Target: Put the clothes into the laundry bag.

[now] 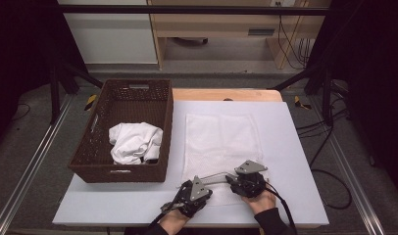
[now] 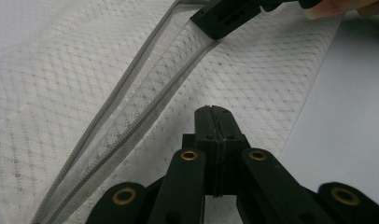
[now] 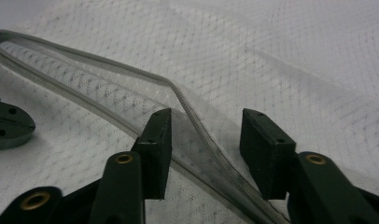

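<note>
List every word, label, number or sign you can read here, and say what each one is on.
No text can be read.
Basket: a small pale tag on its front wall, too small to read.
Mesh bag: no print shows, and none along its zipper.
White cloth in the basket: plain.
Left tool and right tool: no markings.
</note>
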The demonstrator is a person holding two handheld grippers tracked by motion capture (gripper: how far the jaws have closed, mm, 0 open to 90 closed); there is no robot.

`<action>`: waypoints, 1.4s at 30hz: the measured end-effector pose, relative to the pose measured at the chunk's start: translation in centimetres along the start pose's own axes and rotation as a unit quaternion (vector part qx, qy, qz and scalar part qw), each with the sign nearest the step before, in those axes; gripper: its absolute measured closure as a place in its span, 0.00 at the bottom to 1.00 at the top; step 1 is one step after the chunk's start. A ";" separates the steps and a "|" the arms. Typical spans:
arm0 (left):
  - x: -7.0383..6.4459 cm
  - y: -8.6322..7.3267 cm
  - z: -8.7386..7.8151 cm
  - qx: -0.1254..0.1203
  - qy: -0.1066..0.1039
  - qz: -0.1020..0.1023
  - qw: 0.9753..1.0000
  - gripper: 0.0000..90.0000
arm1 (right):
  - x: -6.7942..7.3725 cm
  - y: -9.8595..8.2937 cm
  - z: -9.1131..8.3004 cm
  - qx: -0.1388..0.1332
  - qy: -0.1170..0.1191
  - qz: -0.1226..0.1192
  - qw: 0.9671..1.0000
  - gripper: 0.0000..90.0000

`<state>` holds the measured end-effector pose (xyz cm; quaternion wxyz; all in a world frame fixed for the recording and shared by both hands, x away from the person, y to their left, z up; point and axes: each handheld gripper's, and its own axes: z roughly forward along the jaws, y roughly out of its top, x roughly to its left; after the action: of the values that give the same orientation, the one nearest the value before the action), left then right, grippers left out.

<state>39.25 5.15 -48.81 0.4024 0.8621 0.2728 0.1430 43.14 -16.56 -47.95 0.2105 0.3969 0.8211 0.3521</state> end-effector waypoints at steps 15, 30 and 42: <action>0.1 0.0 0.0 0.001 -0.003 -0.008 1.000 0.98 | 0.3 0.6 0.5 0.022 -0.002 -0.015 1.000 0.86; 0.5 1.5 -1.1 -0.011 -0.006 -0.004 1.000 0.91 | 0.0 1.3 -1.0 -0.011 0.013 0.011 1.000 0.98; 2.0 6.7 0.5 -0.002 0.048 0.031 0.998 0.65 | 0.0 1.4 -1.6 -0.026 0.015 0.002 1.000 0.98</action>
<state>43.50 2.54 -43.88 0.3861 0.8614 0.2646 0.1974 42.90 -16.59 -45.83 0.2078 0.3878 0.8136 0.3800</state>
